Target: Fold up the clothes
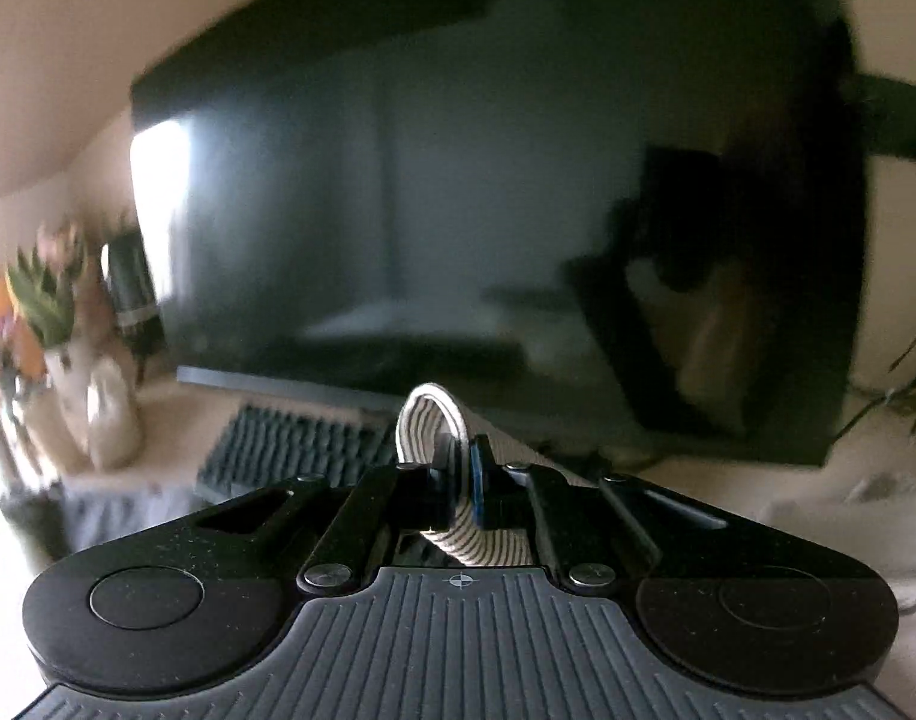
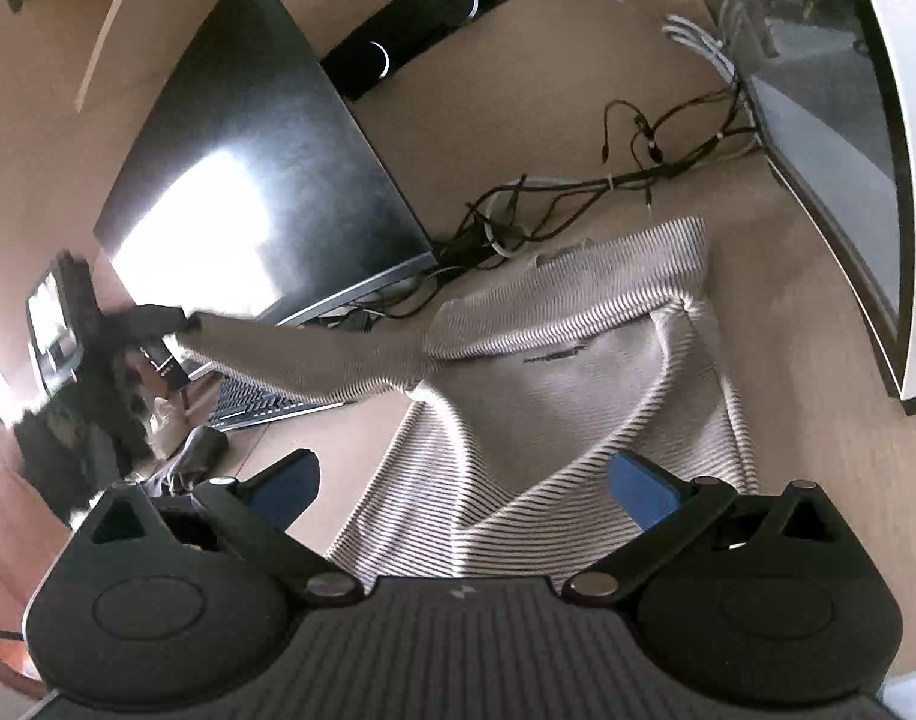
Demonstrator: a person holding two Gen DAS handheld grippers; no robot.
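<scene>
Shirt (image 2: 553, 360) lies mostly unfolded on the worktop (image 2: 817, 450): your left claw (image 1: 460, 468) pinches its sleeve (image 1: 425, 420) aloft, right claw (image 2: 463, 480) spread empty, folds remaining.

both views bend strongly at the edges, fisheye. the left wrist view is dim and smeared with motion blur; the dark monitor (image 1: 487, 192) carries a pale window reflection. the right wrist view is brighter, with white glare on its monitor (image 2: 248, 180) and blurred left edge.
</scene>
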